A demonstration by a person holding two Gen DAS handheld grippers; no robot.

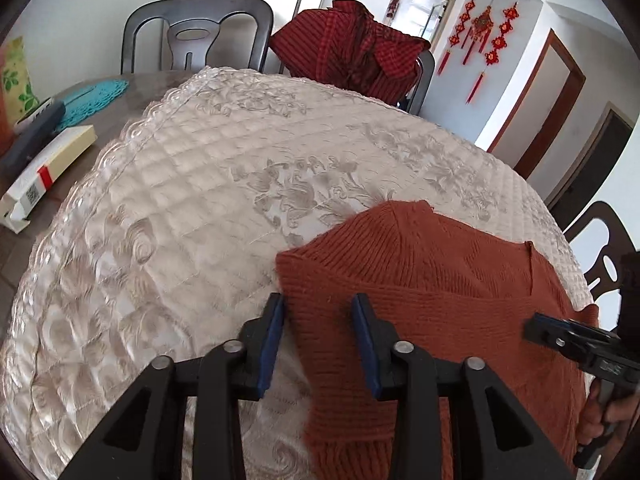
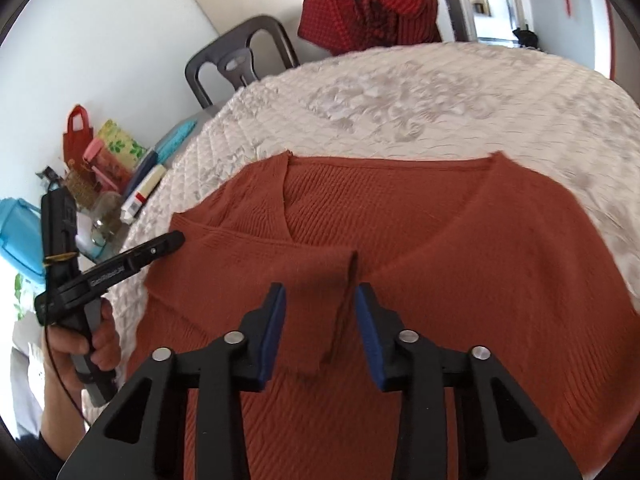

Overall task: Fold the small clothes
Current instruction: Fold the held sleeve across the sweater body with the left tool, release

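Right gripper (image 2: 320, 300) (jaws apart) straddles sleeve cuff (image 2: 340, 288) — rust sweater (image 2: 460, 260).

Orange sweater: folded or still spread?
Partly folded. The orange sweater lies flat on the quilted cloth, body spread, with one sleeve folded across its front.

Lighting: bright, even daylight in both views; source at the doorway (image 1: 426, 6) in the upper right of the left wrist frame, blown out white. Shadows: soft, faint. Distortion: heavy fisheye bowing, dark vignette at all corners. Focus: the quilted cover (image 2: 420, 92) smears at the right edge of the right wrist frame.
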